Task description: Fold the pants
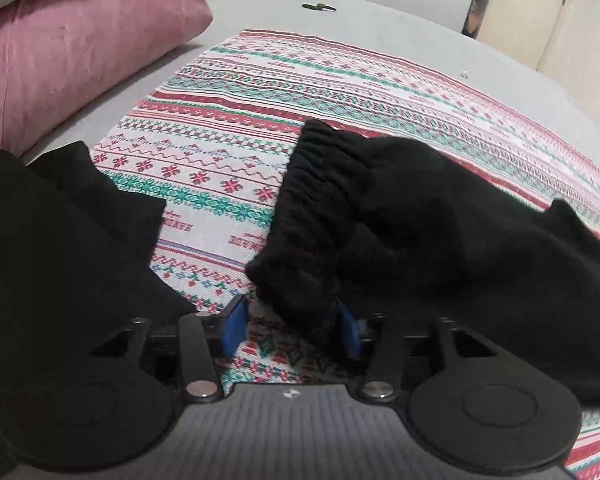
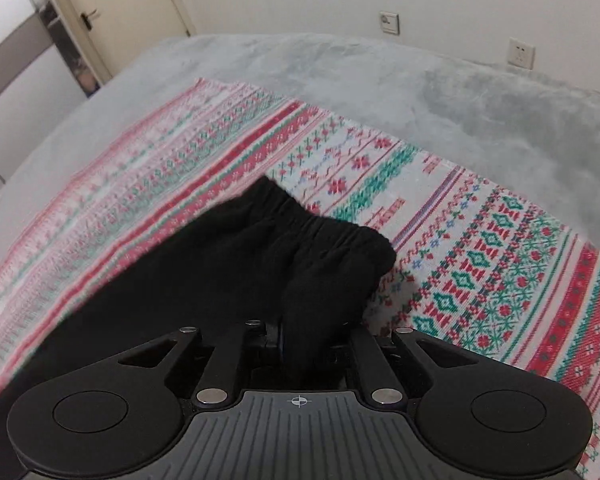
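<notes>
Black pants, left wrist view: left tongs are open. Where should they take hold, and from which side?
Probably the ribbed elastic waistband of the black pants, at its near corner just ahead of the left tongs. Come from the near, open edge: the band is a thick bunched ridge standing proud of the patterned cloth, so the pads can straddle it. The right tongs already pinch the same garment.
</notes>
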Tool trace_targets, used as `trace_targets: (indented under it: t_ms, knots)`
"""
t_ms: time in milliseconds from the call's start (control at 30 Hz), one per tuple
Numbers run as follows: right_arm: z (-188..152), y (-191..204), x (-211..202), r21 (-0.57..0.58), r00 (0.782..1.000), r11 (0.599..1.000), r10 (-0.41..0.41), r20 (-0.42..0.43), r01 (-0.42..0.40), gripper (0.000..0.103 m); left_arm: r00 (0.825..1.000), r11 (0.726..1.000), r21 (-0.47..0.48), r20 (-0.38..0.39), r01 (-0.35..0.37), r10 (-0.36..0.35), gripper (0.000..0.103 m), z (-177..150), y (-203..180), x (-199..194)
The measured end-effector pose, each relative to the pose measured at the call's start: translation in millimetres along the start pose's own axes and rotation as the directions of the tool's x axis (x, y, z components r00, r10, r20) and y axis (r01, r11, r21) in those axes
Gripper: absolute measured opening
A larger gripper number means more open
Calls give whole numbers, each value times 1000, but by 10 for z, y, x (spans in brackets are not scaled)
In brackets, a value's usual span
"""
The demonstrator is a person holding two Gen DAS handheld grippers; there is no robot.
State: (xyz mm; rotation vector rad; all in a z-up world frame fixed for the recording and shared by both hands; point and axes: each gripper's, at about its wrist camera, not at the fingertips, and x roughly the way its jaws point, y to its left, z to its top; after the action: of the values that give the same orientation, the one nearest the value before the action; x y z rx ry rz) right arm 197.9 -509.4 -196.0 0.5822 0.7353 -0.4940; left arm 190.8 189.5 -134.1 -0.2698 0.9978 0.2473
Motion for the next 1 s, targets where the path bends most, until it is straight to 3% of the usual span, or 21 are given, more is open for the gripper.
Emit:
trace_targets:
  t_ms: [167,267,300,333,467,567,600,633,700,767,800,833,900,1000]
  knots:
    - [53,284,-219,-86,997,995,-43,65,48,13,992,977,-175,-23,120,-126,77,75,278,-46]
    - [45,292,-68,-97,986,981,-165,15,166,18,988,960,-236,-2,148,-152,77,121,346,-115]
    - [48,283,-62,-103,981,975,-195,23,196,27,987,956,-248,7,155,-158,77,142,366,-147]
    - [50,285,-94,-107,979,973,-201,45,205,28,987,954,-254,17,161,-162,77,163,384,-191]
    - [48,353,-239,-134,971,964,-217,102,230,28,979,939,-280,99,199,-178,77,221,469,-345]
    - [38,431,-273,-150,964,956,-235,123,252,28,975,936,-277,88,218,-201,73,229,410,-227]
    - [33,473,-277,-157,959,950,-250,135,270,28,978,942,-263,86,208,-191,69,227,370,-189]
    - [29,511,-272,-159,953,945,-263,149,285,28,985,956,-241,86,168,-152,57,232,308,-155]
    - [10,605,-332,-161,945,940,-270,186,300,28,996,981,-177,65,74,-64,55,235,166,-56]
    - [-16,709,-377,-178,940,939,-250,231,294,29,999,987,-155,46,29,-22,55,231,112,29]
    - [-45,773,-412,-197,938,936,-241,250,293,35,999,989,-144,41,21,-15,55,239,107,32]
    - [-75,842,-439,-219,935,930,-234,266,295,43,999,990,-140,33,22,-17,56,256,119,15]
    - [-125,977,-459,-270,934,919,-206,292,288,47,999,979,-196,22,50,-46,61,313,248,-63]
    - [-172,1150,-500,-314,931,912,-156,329,264,47,991,949,-306,130,70,-31,61,393,438,-292]
